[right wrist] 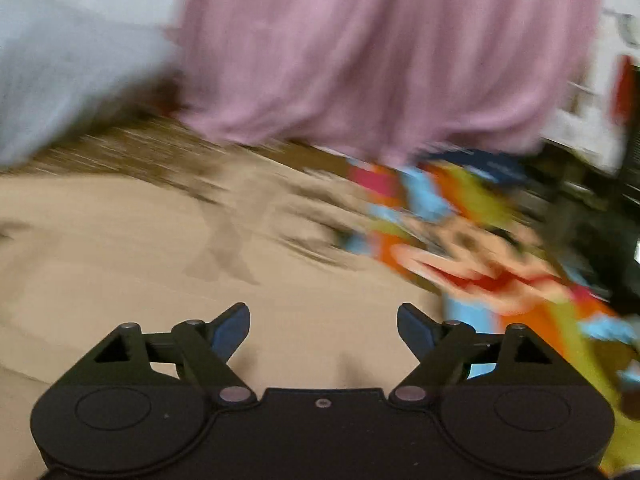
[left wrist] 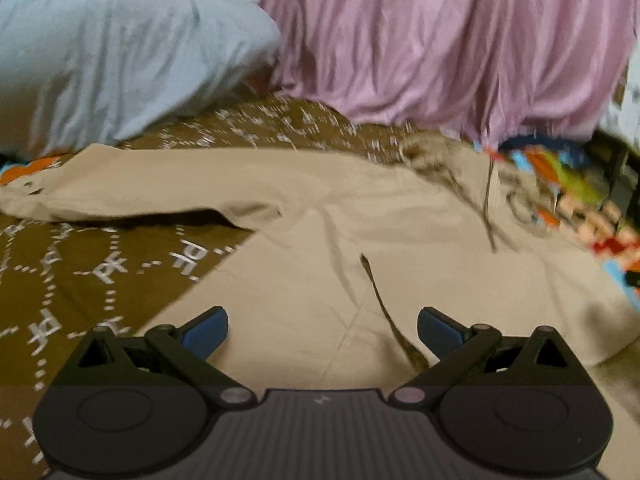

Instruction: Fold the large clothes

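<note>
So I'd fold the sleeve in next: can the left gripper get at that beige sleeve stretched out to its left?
Probably yes. The left gripper is open over the beige garment, and the sleeve lies flat on the brown patterned bedspread with nothing lying across it.

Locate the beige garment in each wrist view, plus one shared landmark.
Left wrist: the beige garment lies across the centre and lower right, one sleeve reaching to the left edge over the brown patterned bedspread.
Right wrist: it fills the left and lower centre, blurred, under the open tool.
Shared landmark: the pink cloth hanging behind, top centre-right in both.
</note>
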Demonstrator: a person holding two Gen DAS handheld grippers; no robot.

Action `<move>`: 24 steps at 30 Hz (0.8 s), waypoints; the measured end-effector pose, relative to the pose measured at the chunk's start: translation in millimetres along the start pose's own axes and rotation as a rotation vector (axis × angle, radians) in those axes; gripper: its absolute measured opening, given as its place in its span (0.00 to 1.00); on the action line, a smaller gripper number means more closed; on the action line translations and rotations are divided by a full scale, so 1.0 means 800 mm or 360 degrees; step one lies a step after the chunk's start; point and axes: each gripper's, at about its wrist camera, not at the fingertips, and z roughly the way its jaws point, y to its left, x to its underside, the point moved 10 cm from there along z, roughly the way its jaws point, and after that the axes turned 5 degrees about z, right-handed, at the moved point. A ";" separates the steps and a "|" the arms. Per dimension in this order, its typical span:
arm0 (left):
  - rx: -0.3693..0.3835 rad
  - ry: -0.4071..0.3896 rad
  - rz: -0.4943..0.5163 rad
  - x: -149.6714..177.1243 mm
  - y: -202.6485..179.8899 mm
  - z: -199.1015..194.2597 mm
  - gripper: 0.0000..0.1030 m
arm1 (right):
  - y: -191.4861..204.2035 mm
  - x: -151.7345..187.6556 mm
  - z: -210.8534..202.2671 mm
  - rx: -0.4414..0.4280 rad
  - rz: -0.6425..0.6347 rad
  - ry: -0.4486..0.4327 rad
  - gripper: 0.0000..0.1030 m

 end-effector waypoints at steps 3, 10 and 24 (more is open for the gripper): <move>-0.0060 0.0108 0.0153 0.013 -0.019 0.022 0.99 | -0.054 0.052 0.034 0.0234 0.0059 0.0147 0.80; -0.0108 0.0089 0.0180 0.016 -0.009 0.005 0.99 | -0.061 0.113 0.051 0.0318 0.0027 0.0295 0.81; -0.0690 -0.0003 -0.0439 -0.050 0.300 -0.056 0.99 | 0.046 0.091 -0.155 -0.0451 0.0259 0.0051 0.99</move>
